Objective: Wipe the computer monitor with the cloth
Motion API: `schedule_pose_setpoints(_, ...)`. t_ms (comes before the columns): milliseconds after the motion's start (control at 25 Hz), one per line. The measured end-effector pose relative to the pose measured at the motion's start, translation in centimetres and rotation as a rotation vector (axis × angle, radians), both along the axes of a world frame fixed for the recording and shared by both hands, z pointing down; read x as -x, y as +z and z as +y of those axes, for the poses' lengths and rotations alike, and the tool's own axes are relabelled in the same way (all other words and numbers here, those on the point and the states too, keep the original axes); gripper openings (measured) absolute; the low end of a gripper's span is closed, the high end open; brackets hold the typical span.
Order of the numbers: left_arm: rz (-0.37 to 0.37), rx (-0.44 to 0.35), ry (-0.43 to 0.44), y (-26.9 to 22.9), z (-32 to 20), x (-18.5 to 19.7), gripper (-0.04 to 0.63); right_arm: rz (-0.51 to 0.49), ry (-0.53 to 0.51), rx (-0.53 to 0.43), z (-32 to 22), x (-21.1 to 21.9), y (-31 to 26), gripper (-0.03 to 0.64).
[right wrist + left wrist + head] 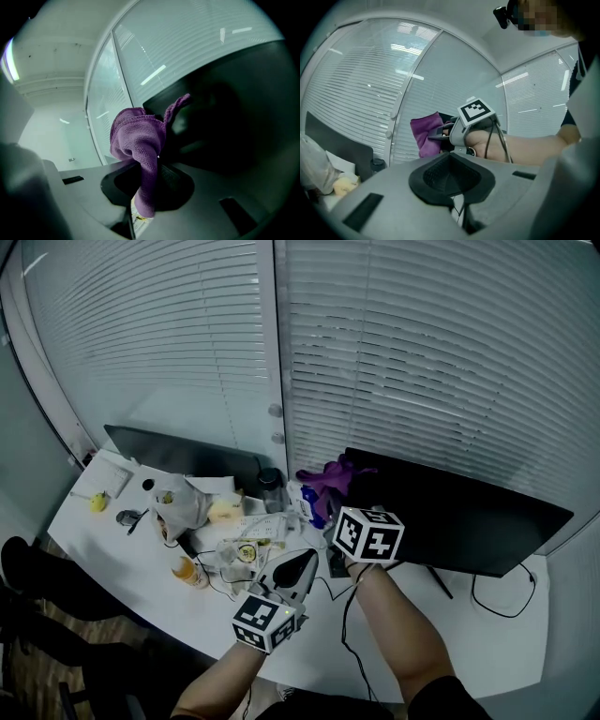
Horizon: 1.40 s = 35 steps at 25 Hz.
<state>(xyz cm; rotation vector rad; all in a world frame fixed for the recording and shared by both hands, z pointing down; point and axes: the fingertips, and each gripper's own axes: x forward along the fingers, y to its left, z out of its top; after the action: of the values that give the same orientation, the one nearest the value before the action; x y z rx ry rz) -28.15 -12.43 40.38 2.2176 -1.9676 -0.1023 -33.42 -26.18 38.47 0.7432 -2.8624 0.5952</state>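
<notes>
The right gripper [151, 180] clenches the purple cloth [137, 136] at the top left corner of the monitor [469, 517], seemingly touching it, while the left gripper [451, 178], closed and empty, hangs below that corner.

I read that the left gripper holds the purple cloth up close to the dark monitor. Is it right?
No, the holder is wrong. The right gripper holds the purple cloth up close to the dark monitor; the right gripper view shows its jaws shut on the cloth. The left gripper has nothing between its jaws.
</notes>
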Motion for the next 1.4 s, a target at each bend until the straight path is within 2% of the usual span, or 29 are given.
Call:
schedule_pose_setpoints(360, 0.019, 0.041, -0.020, 2.0, 0.1, 0.5, 0.003, 0.030, 0.001, 0.038, 0.9, -0.4, 4.5, 0.067)
schedule_pose_setpoints(600, 0.018, 0.055, -0.025, 3.9, 1.0, -0.3, 0.003, 0.056, 0.024, 0.020, 2.0, -1.7, 8.0, 0.067)
schedule_pose_setpoints(1000, 0.049, 0.116, -0.028, 5.8, 1.3, -0.5, 0.003, 0.123, 0.051, 0.097, 1.8, -2.1, 13.5, 0.067)
schedule_pose_setpoints(1400, 0.045, 0.176, -0.028, 8.7, 2.2, -1.0, 0.003, 0.165, 0.060, 0.159, 2.0, -3.0, 18.9, 0.067)
